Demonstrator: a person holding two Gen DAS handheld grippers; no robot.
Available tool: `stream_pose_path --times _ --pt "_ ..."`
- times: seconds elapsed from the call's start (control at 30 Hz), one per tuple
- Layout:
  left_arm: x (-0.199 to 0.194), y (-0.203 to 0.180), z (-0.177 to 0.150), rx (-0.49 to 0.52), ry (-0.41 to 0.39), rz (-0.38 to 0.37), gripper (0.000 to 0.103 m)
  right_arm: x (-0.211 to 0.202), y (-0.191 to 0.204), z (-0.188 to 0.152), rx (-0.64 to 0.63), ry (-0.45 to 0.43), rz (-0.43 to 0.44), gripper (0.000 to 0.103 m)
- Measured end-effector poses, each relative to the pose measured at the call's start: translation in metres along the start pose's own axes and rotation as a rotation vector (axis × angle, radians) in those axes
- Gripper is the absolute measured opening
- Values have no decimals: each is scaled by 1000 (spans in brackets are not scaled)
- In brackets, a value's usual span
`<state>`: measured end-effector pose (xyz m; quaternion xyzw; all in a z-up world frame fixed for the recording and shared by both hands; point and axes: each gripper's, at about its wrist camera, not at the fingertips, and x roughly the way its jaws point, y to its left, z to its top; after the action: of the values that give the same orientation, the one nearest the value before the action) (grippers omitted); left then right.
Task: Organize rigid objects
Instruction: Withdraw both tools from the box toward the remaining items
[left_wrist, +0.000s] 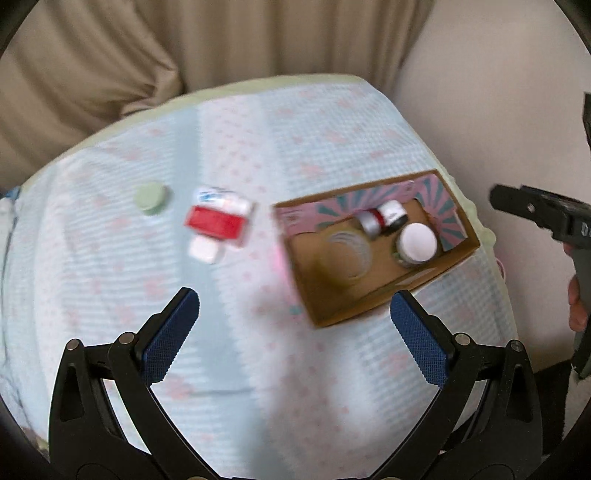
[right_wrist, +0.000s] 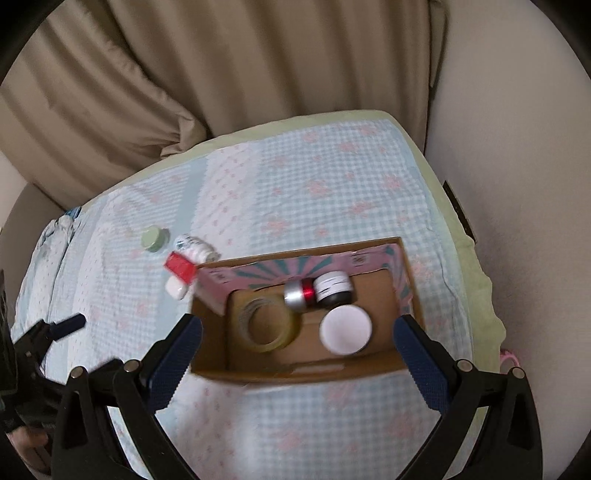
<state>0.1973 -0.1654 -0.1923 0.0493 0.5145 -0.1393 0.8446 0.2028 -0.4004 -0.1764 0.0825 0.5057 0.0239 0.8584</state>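
Both grippers hang empty over a cloth-covered surface (right_wrist: 332, 177) with a pale blue check and pink flowers; whether a desk or a bed lies beneath is not clear. The left gripper (left_wrist: 295, 314) has its jaws spread wide, holding nothing, and so does the right gripper (right_wrist: 297, 339), whose jaws frame the cardboard box (right_wrist: 306, 371) below it.

The box sits at the right of the cloth, open-topped, with a pink and teal pattern on its inner far wall. Inside lie a roll of clear tape (right_wrist: 267, 325) at the left, a white-lidded jar (right_wrist: 345, 328) at the near right, and behind them a silver and red cylinder (right_wrist: 299, 293) touching a dark jar with a white label (right_wrist: 334, 288); the label's print is too small to read.

Left of the box, on the cloth, rest a red and white pack (left_wrist: 218, 221), smeared by blur in the left view and partly hidden behind the box wall in the right view, and a pale green round lid (left_wrist: 150, 198) farther left. Beige curtains (right_wrist: 221, 74) hang beyond.
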Motion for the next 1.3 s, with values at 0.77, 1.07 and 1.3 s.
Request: stream_pose_path --times 0.77,1.07,1.3 --pt "-64 251 -28 54 -42 -4 103 -5 248 -31 -80 -22 -14 103" --pt "-4 288 16 121 14 -27 103 49 276 4 -239 74 8 103" --pt "68 294 54 148 80 -30 103 120 270 39 -400 173 12 103"
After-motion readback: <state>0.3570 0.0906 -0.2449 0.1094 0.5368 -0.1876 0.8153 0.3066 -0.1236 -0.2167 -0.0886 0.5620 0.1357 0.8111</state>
